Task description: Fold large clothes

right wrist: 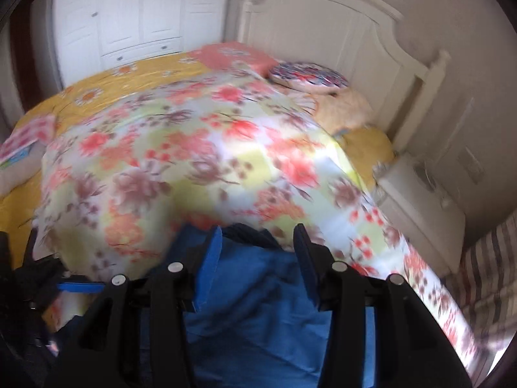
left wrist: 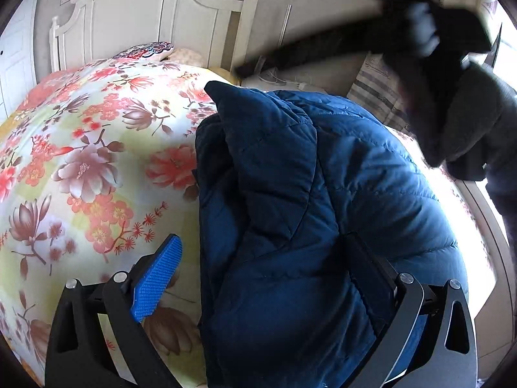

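A dark blue puffer jacket (left wrist: 307, 210) lies bunched on the floral quilt (left wrist: 97, 161) of the bed. My left gripper (left wrist: 268, 268) is open: its left blue pad (left wrist: 155, 281) stands clear over the quilt, and the right finger (left wrist: 371, 278) lies against the jacket's fabric. In the right wrist view, which is motion-blurred, my right gripper (right wrist: 258, 249) is open above the same jacket (right wrist: 258, 307), with the blue cloth showing between and below its fingers. The right gripper also shows, dark and blurred, at the upper right of the left wrist view (left wrist: 429, 38).
A white headboard (left wrist: 145, 16) stands at the far end, with pillows (right wrist: 308, 76) before it. A white nightstand (right wrist: 420, 207) is beside the bed on the right. White wardrobe doors (right wrist: 135, 13) stand beyond the far side. A yellow sheet (right wrist: 129, 77) lies under the quilt.
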The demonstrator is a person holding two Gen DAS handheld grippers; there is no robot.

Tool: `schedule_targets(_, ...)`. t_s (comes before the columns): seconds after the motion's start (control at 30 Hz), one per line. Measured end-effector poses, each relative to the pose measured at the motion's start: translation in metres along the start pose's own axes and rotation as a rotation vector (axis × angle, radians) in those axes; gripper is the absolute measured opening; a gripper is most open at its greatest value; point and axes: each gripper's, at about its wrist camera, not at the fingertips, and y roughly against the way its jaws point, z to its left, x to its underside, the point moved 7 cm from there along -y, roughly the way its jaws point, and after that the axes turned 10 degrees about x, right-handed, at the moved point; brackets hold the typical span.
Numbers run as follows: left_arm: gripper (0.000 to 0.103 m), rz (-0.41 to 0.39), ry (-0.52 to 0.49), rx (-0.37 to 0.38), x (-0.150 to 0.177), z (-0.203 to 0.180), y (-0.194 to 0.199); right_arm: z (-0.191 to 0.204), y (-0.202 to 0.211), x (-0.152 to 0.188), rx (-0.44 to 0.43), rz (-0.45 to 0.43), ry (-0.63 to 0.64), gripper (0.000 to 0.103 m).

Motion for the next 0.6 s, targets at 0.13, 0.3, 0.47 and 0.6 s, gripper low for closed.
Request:
schedule_targets(0.13, 0.099, 0.005, 0.008, -0.017, 0.003, 0.004, 0.000, 0.040, -0.052, 0.026, 0.031, 0.151, 0.135, 0.043)
schedule_targets(0.3, 0.099, 0.019, 0.033, 0.009, 0.004, 0.005, 0.000, 0.049, -0.084, 0.039, 0.055, 0.218, 0.139, 0.043)
schedule_targets(0.47, 0.098, -0.030, 0.257, 0.292, -0.006, 0.020, 0.026, 0.031, -0.033, 0.031, 0.000, 0.095, 0.022, 0.068)
schedule_targets(0.6, 0.098, -0.008, 0.343, 0.368, -0.022, 0.046, 0.025, -0.026, 0.058, 0.051, -0.132, -0.115, -0.261, 0.100)
